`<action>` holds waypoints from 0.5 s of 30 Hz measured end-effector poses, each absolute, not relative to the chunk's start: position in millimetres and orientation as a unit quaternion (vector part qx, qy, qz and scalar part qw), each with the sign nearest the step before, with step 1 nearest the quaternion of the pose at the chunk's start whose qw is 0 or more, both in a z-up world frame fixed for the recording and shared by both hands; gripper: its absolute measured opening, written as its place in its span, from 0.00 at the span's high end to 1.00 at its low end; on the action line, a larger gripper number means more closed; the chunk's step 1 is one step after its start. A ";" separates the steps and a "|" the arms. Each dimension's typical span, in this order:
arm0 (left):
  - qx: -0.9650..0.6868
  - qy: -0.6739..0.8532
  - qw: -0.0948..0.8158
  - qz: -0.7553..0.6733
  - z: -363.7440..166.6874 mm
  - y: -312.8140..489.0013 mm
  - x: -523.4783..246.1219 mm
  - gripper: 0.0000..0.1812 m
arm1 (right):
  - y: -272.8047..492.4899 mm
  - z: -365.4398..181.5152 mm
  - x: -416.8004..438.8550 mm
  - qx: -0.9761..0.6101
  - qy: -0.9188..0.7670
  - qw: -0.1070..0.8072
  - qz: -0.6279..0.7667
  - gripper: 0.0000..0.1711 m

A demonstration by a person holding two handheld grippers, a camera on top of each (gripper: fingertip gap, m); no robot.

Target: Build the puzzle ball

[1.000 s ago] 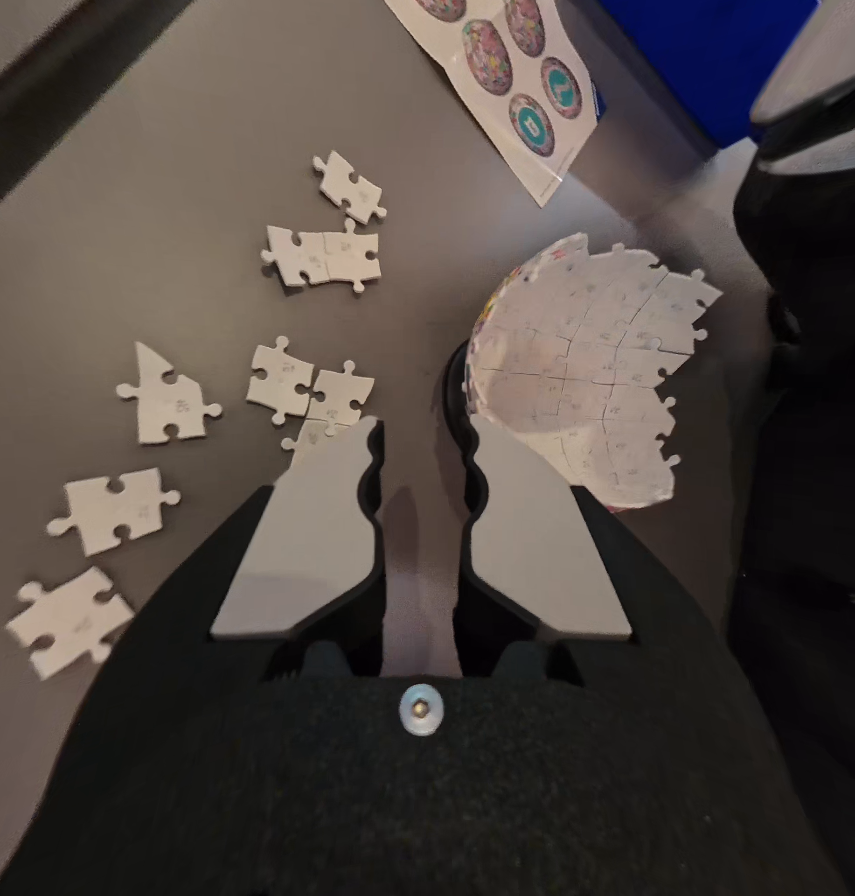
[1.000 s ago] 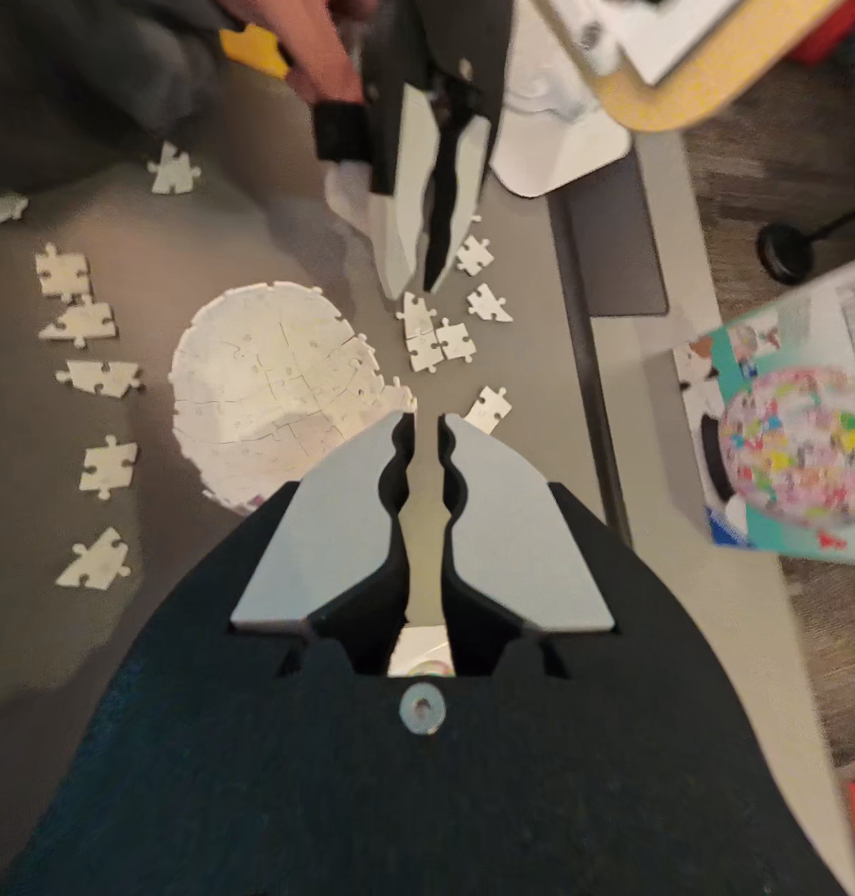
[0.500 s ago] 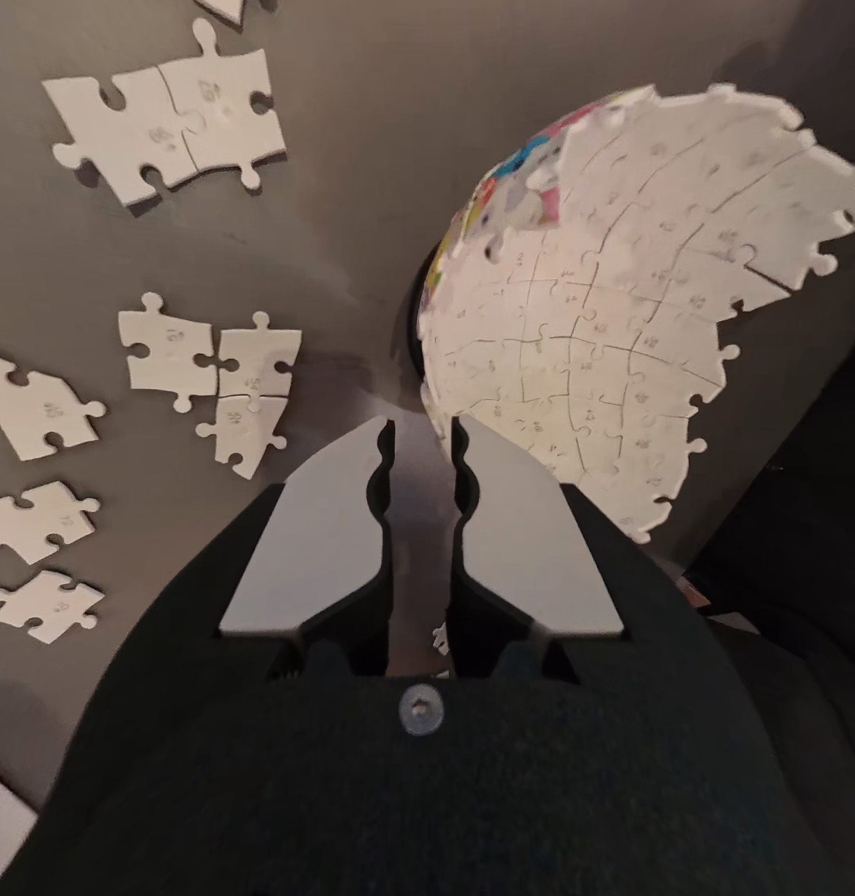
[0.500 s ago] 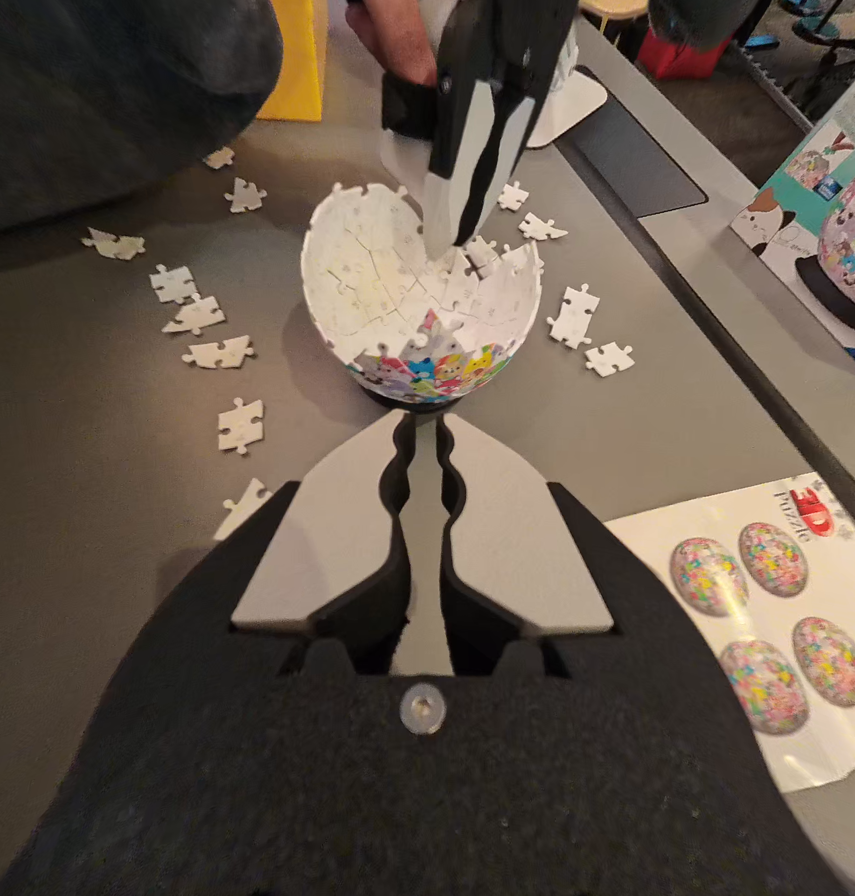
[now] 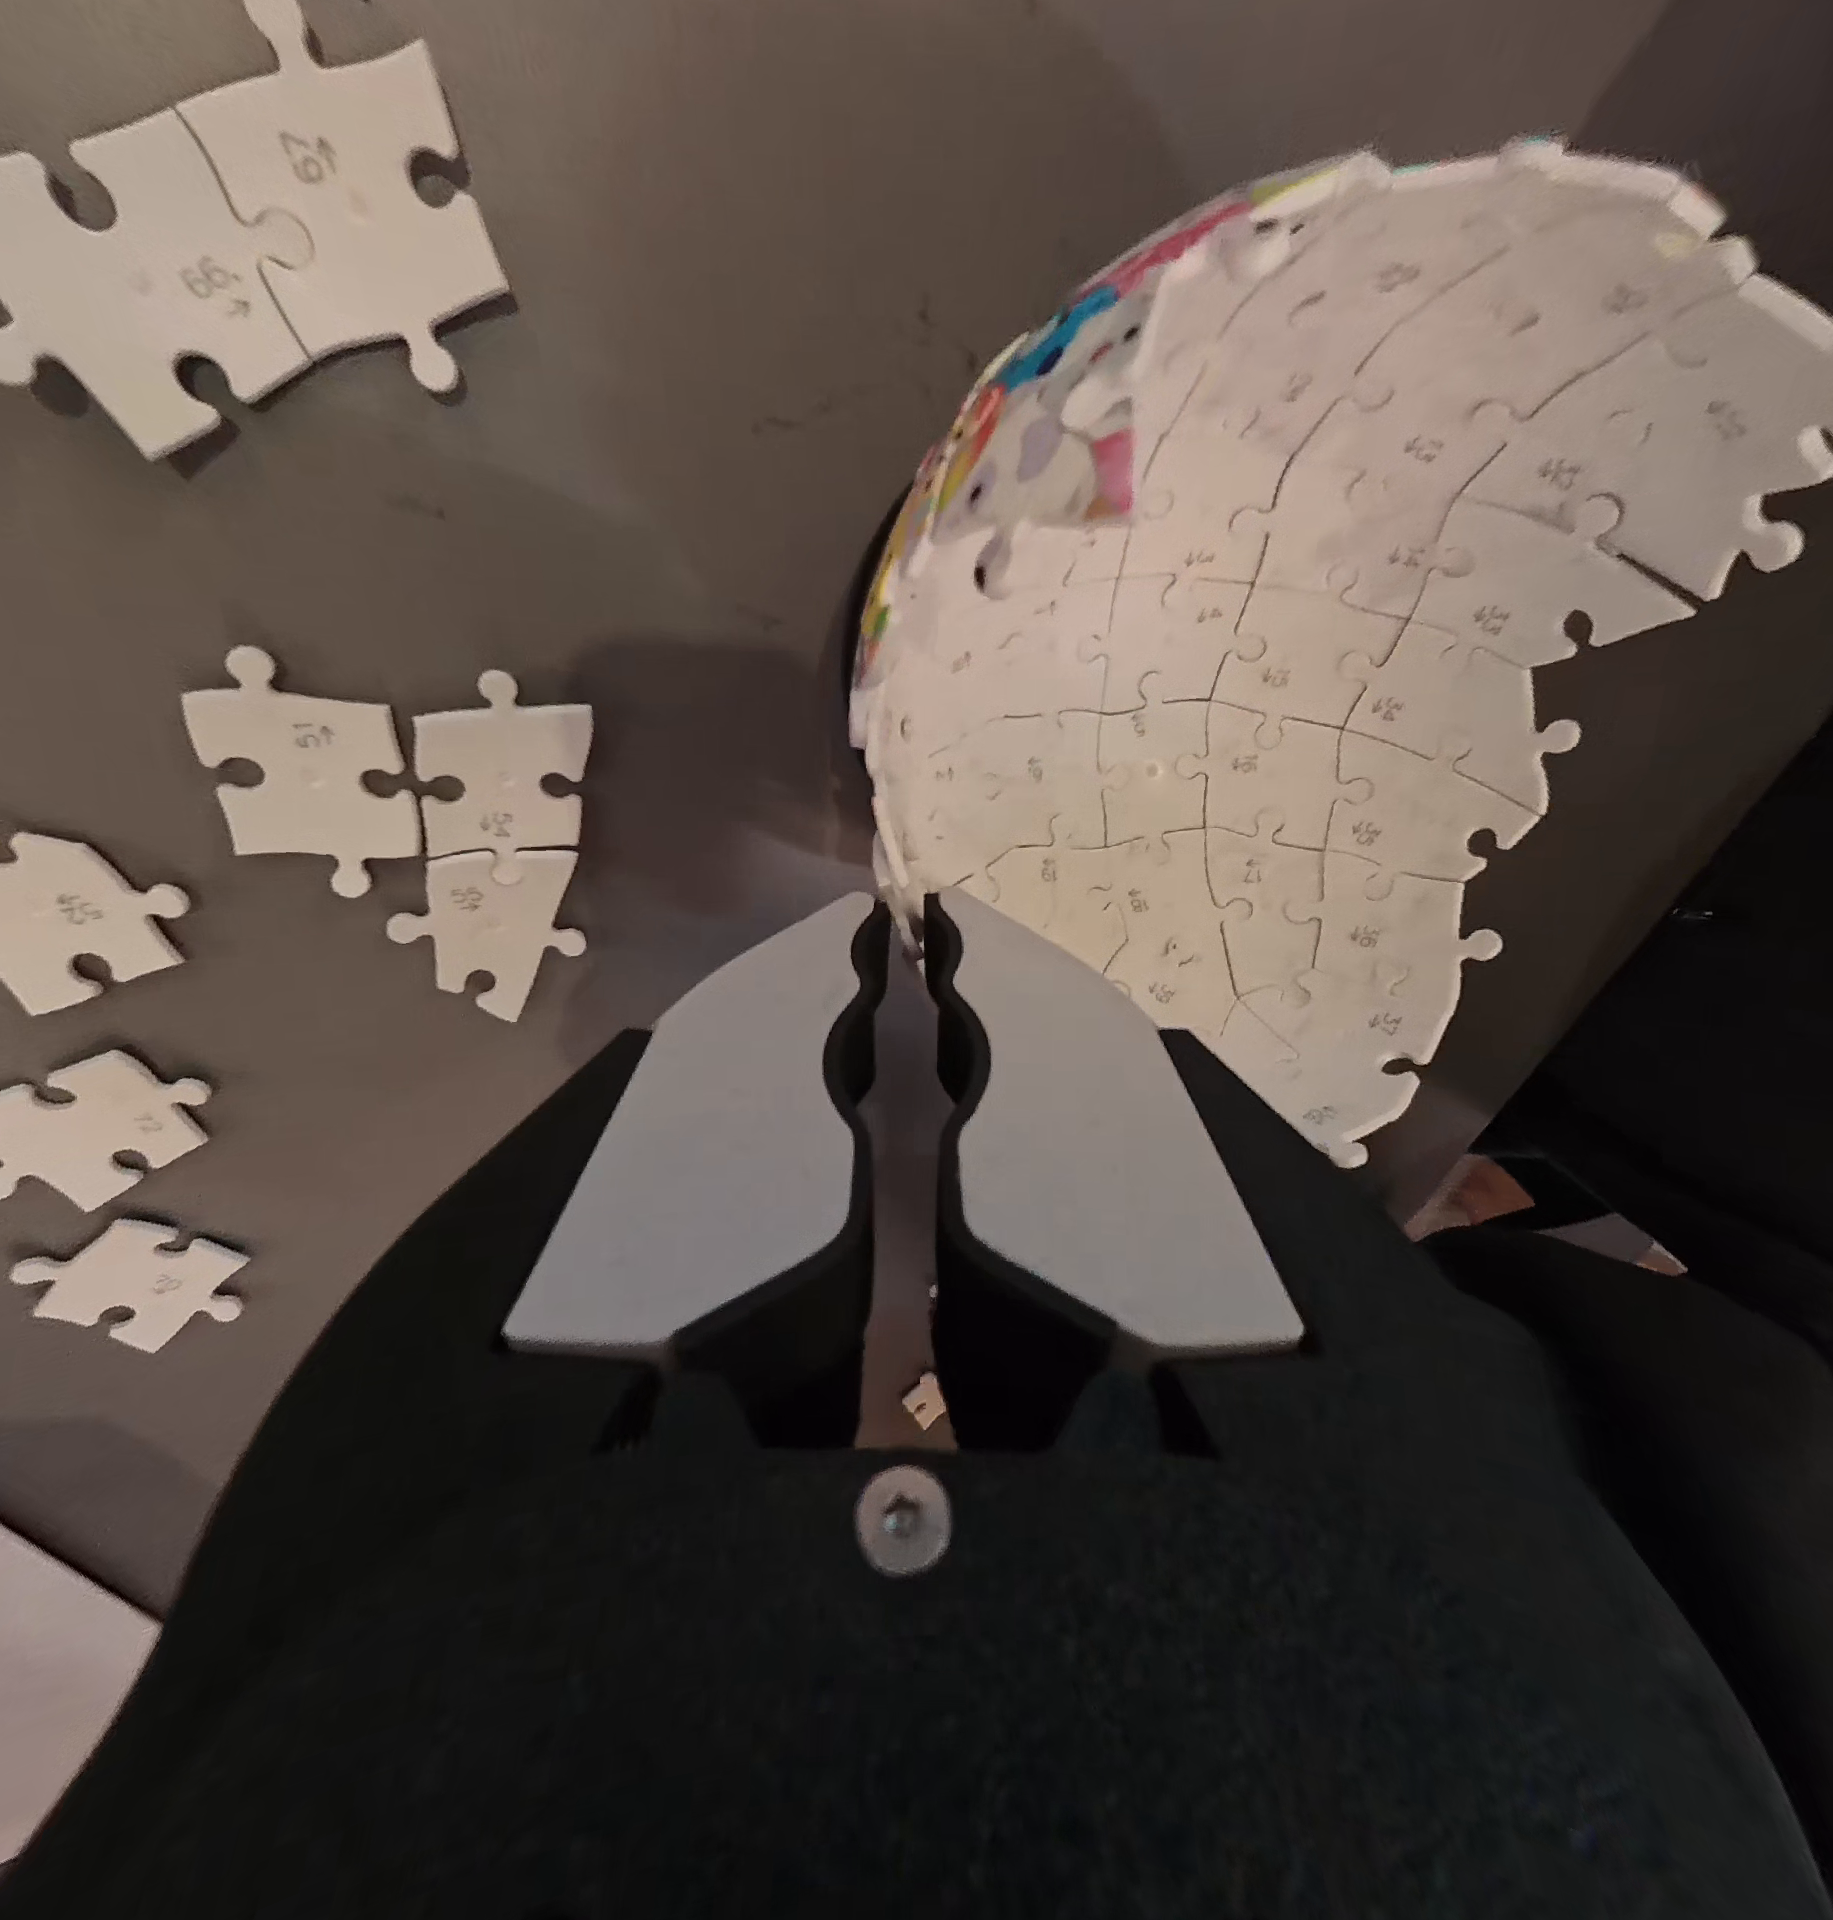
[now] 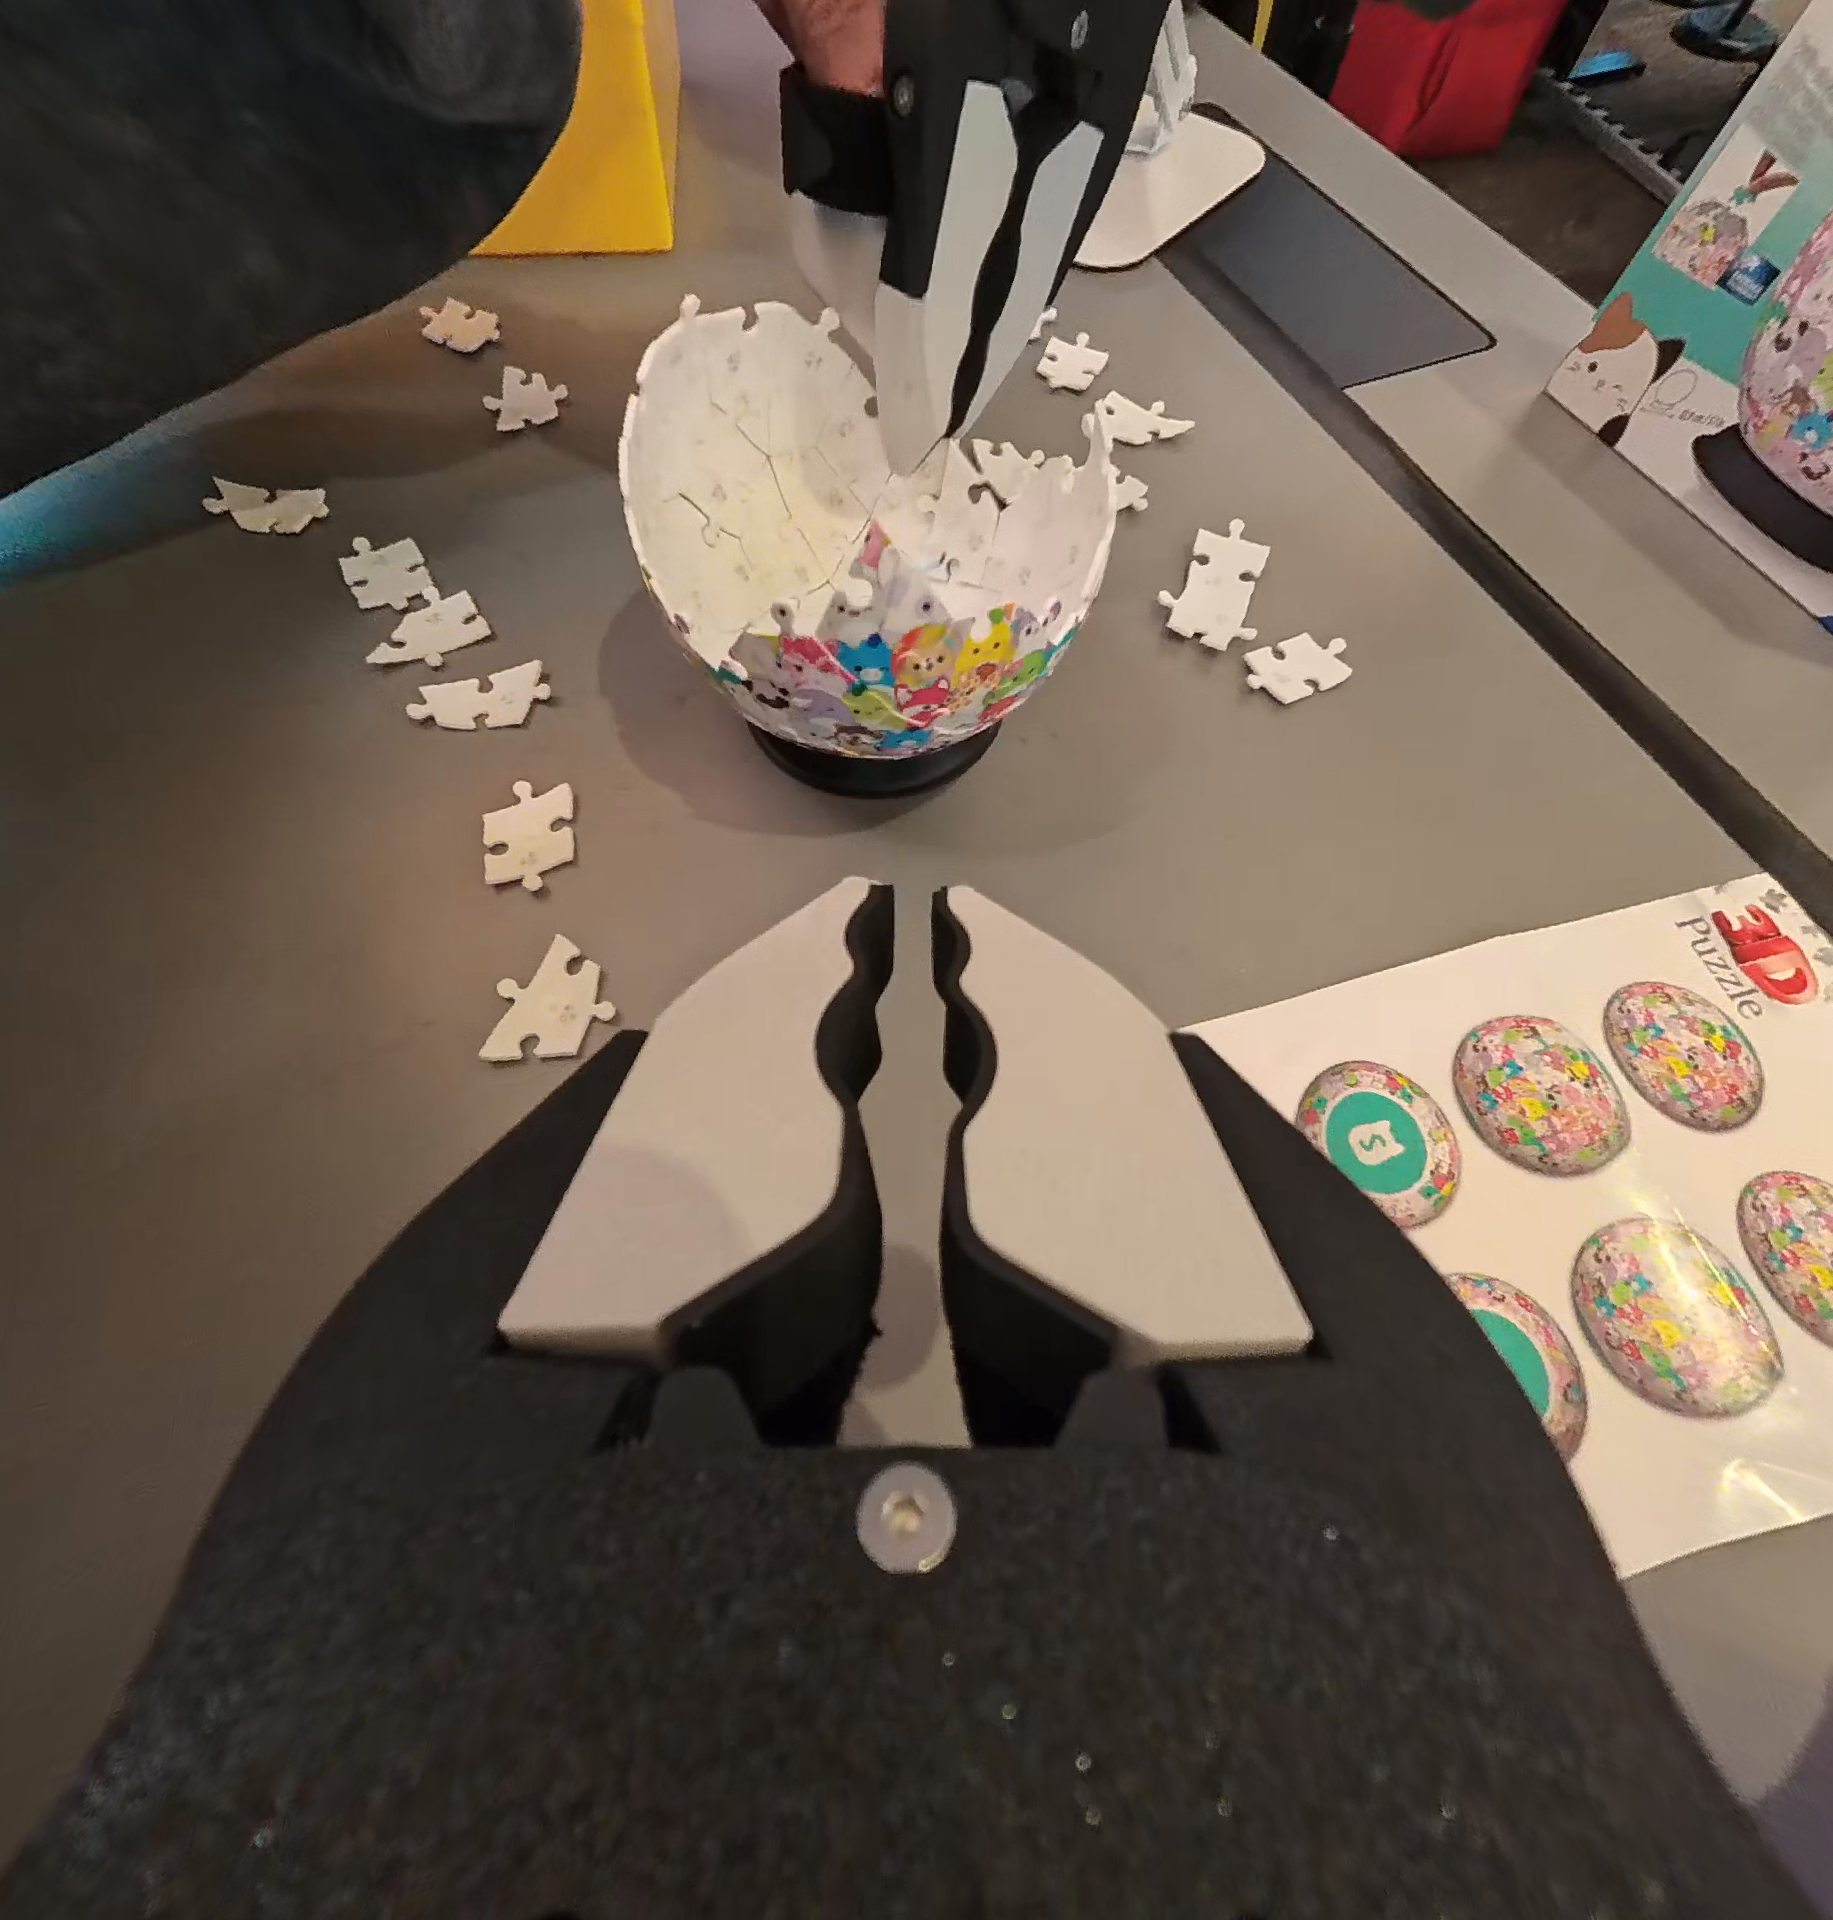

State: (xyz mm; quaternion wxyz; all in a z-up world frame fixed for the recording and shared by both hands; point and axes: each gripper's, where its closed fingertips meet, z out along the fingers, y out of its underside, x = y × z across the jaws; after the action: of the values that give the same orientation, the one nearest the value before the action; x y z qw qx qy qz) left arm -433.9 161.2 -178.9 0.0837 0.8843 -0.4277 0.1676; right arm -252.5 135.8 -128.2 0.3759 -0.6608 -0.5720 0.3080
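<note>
Puzzle ball [image 6: 870, 582], half built, is seated on a round black stand [image 6: 876, 764] on the grey matte table [image 6: 216, 935]. An open bowl of curved interlocking pieces is formed, with a jagged knobbed rim.

Right wrist view, near to far: the right gripper [image 6: 912, 896] is seen with pale grey smooth fingers [image 6: 704, 1143] lined with wavy black pads, set in a black grainy body. The jaws are nearly closed, a narrow slit left between the tips, with nothing held; the gripper is well apart from the ball. A glossy instruction sheet [image 6: 1514, 1195] printed with egg-shaped pictures lies to its right. Loose puzzle pieces [image 6: 527, 831] lie white side up on both sides of the ball. The ball's outer surface is printed in bright colours, the inside plain white. The left gripper [image 6: 943, 436] is seen from above, its tips at the far rim. Farther right, a printed box [image 6: 1743, 343] is noted.

Left wrist view: the left gripper [image 5: 904, 909] is shown with jaws narrowed to a thin gap, the ball's rim edge lying between the tips; firm grip cannot be confirmed. Only here are small markings on the white backs resolved, and a joined three-piece cluster [image 5: 424, 821] lying just left of the ball [image 5: 1255, 675]. The stand is mostly hidden in this view.
</note>
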 end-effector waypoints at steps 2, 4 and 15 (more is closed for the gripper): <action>0.883 -0.429 0.085 0.167 -176.7 162.2 -432.6 0.96 | 135.9 -128.3 -251.0 -0.662 -0.571 0.376 0.307 0.96; 0.885 -0.428 0.080 0.167 -173.3 167.5 -429.5 0.88 | 135.9 -128.8 -249.9 -0.663 -0.571 0.377 0.304 0.96; 0.874 -0.452 0.108 0.142 -182.8 172.8 -430.6 0.90 | 130.6 -130.1 -252.4 -0.660 -0.570 0.382 0.307 0.96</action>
State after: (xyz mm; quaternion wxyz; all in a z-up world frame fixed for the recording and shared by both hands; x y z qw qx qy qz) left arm -430.6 172.8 -182.8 0.1082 0.8740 -0.4519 0.1420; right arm -252.4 130.6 -130.1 0.3815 -0.6598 -0.5701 0.3068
